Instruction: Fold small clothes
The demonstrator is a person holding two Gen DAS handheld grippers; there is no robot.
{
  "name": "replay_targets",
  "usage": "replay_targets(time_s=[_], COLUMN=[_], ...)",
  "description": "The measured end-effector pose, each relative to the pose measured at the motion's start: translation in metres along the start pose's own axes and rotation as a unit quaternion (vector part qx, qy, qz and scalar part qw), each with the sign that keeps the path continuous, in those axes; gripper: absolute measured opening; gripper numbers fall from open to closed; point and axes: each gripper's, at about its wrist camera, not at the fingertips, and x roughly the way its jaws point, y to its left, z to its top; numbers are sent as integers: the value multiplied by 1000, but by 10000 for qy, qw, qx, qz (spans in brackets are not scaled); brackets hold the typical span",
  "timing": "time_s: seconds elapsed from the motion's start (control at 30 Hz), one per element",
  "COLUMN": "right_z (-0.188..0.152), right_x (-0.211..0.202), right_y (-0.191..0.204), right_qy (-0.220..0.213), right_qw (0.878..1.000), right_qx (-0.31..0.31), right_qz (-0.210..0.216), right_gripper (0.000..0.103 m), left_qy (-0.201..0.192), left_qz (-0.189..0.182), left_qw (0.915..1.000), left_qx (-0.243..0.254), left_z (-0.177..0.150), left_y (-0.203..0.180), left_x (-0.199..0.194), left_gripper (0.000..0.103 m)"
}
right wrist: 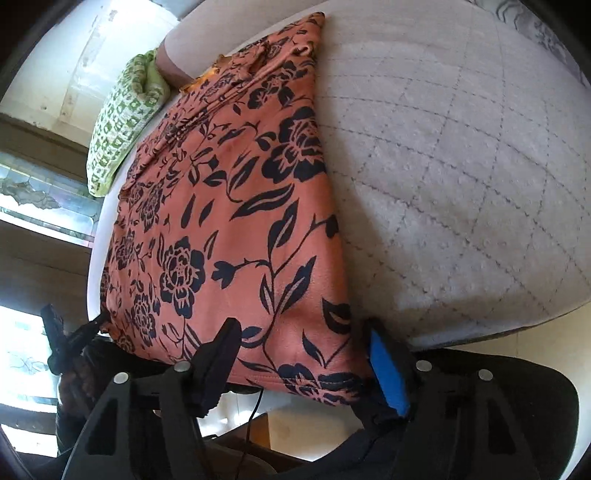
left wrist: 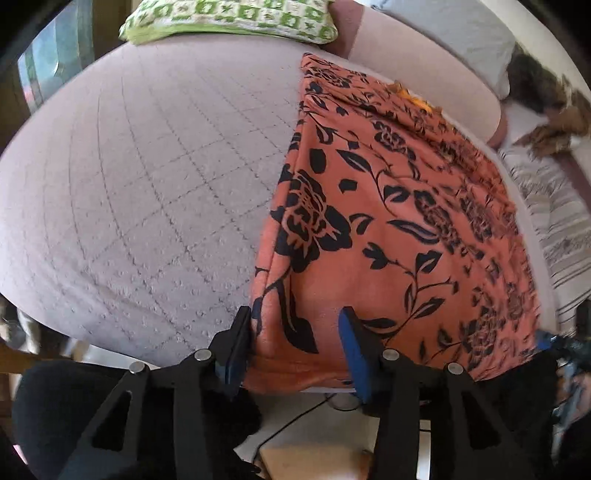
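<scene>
Both grippers point steeply downward, side by side: the left gripper (left wrist: 295, 339) moderately parted, the right gripper (right wrist: 306, 354) wider (blue pads showing).

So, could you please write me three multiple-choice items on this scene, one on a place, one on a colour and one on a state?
1. Where does the green-and-white pillow lie?
A. at the far edge of the bed
B. on the floor
C. on top of the garment

2. What colours is the garment?
A. white with blue stripes
B. orange with black flowers
C. plain green

3. How does the garment's near edge sit at the left gripper?
A. rolled into a ball beside it
B. nowhere near it
C. between its fingers at the bed's edge

Answers:
1 A, the pillow rests beyond the quilted cover, far from the grippers.
2 B, black roses and leaves cover orange cloth.
3 C, the hem lies between the two fingers.
</scene>
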Motion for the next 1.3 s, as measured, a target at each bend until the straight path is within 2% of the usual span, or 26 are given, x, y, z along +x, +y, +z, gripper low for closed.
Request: replay_targets(time_s=[0.03,0.07,0.1,0.17,0.23,0.3,0.37,0.47,0.53,0.63,0.77,0.9,0.97,1.0,1.03,1.07,1.1,1.13,1.17,1.2,1.27,1.3], right_z=[0,0,-1,-1,1,4,6,1,1,12,55,148,200,234,251,278,291,304,309,307,289,274], right_x=[0,0,-3,-13,-33,-43,-34,-3,0,-18,-53,-87,-91,-83,-75,-54,-38,-18,0,12,13,9], right_y=[-1,-4,-6,-4,0,4,-1,-18,-20,-12,6,24,31,30,27,22,19,11,4,-4,-15,-17], right_qy=[43,154,143,48,-242,-391,-295,173,220,34,-518,-1291,-1574,-1670,-1676,-1666,-1602,-1512,-1458,-1477,-1841,-1972], right_qw=[10000,9998,9995,9988,9951,9931,9939,9944,9941,9908,9782,9538,9497,9493,9481,9533,9614,9701,9763,9771,9677,9675], right_qx=[23,102,181,238,354,343,382,684,716,654,554,540,467,598,764,936,889,951,1113,1278,1404,1329], right_qz=[31,101,236,426,887,1047,995,790,790,1183,1932,2659,2669,2594,2590,2339,2054,1642,1148,844,995,861], right_gripper=[31,9,6,6,6,6,6,6,6,6,6,6,6,7,10,11,21,47,68,78,78,78], left_qy=[9,44,1,-188,-447,-521,-328,371,311,22,-603,-1254,-1543,-1589,-1563,-1445,-1291,-1200,-974,-757,-864,-910], left_qz=[129,-58,-237,-475,-791,-736,-619,-376,-397,-649,-1193,-1715,-1743,-1751,-1742,-1655,-1368,-932,-449,-166,-230,-105], left_qw=[9998,9999,9997,9983,9949,9951,9964,9956,9960,9964,9903,9763,9713,9701,9703,9739,9806,9861,9917,9934,9906,9914], left_qx=[118,81,-75,-286,-441,-409,-486,-769,-738,-554,-375,-407,-498,-555,-616,-574,-550,-678,-713,-843,-1032,-932], left_z=[0,1,2,6,12,17,18,13,16,35,93,184,239,258,278,296,313,320,325,323,307,300], left_y=[-3,-1,2,7,10,10,16,26,23,11,-9,-19,-20,-16,-15,-15,-16,-12,-8,-1,12,13], left_x=[1,-1,-6,-23,-41,-47,-33,4,-2,-27,-69,-90,-77,-66,-48,-24,6,34,66,83,92,91], left_gripper=[5,5,5,5,5,6,6,6,6,6,6,7,9,12,26,40,67,74,73,69,69,70])
